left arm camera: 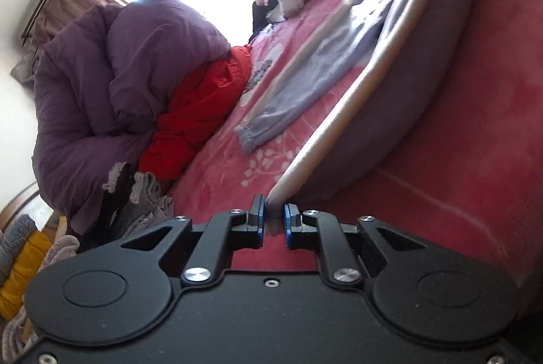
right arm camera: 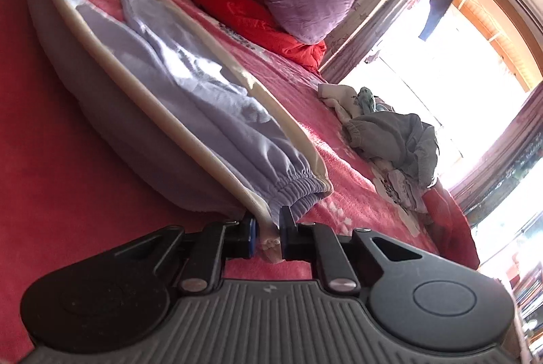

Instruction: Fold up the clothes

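Lilac trousers [left arm camera: 325, 58] with a cream side stripe lie stretched on a pink floral bedspread [left arm camera: 230, 167]. One leg is lifted taut between the two grippers. My left gripper [left arm camera: 273, 221] is shut on the cuff end of the lifted leg. My right gripper [right arm camera: 268, 231] is shut on the waistband end [right arm camera: 295, 184] of the same trousers [right arm camera: 190, 82]. The other leg lies flat on the bed in both views.
A purple duvet [left arm camera: 112, 85] and a red quilt [left arm camera: 200, 113] are heaped at the bed's far side. A pile of grey and white clothes [right arm camera: 393, 140] lies near the bright window [right arm camera: 441, 58]. More clothes [left arm camera: 20, 262] sit off the bed at the left.
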Available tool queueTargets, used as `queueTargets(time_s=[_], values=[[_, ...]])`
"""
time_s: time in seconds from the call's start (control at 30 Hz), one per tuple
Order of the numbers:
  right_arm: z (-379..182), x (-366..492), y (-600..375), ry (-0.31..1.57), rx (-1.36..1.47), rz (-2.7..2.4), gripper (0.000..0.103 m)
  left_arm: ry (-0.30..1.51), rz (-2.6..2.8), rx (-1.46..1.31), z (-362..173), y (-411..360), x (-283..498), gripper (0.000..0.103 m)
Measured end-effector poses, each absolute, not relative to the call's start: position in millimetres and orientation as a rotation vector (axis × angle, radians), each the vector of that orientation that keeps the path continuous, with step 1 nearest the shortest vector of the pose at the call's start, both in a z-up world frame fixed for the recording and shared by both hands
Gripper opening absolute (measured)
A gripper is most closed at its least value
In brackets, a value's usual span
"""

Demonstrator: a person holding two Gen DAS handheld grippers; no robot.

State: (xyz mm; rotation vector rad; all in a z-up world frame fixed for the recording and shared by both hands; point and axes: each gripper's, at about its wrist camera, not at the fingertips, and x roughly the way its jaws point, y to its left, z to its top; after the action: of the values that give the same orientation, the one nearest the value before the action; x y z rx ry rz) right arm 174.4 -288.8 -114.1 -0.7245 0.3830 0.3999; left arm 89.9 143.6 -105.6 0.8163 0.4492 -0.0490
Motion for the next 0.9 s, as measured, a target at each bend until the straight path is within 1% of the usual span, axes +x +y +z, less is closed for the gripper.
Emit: queueTargets(time_s=[0.17, 0.37, 0.53, 0.9], values=[[-97.6, 212.5, -292.1, 0.393, -0.582, 0.354, 0.013, 0.44, 0.019, 0.669, -83.2, 147.9, 140.8, 0.009], [-97.5, 257.6, -286.8, 0.452, -0.484, 0.298, 0.012, 0.501, 0.085, 0.524, -82.8, 151.8, 202.5, 0.009], [-99.2, 293.3, -280.5, 0.482, -0.422, 0.242, 0.012, 0.505, 0.148, 0.466, -78.9, 148.6, 242.5, 0.009], [-102.1, 348.1, -264.3, 0.531, -0.339, 0.146, 0.012, 0.61, 0.221, 0.379, -71.5, 154.1, 320.2, 0.009]])
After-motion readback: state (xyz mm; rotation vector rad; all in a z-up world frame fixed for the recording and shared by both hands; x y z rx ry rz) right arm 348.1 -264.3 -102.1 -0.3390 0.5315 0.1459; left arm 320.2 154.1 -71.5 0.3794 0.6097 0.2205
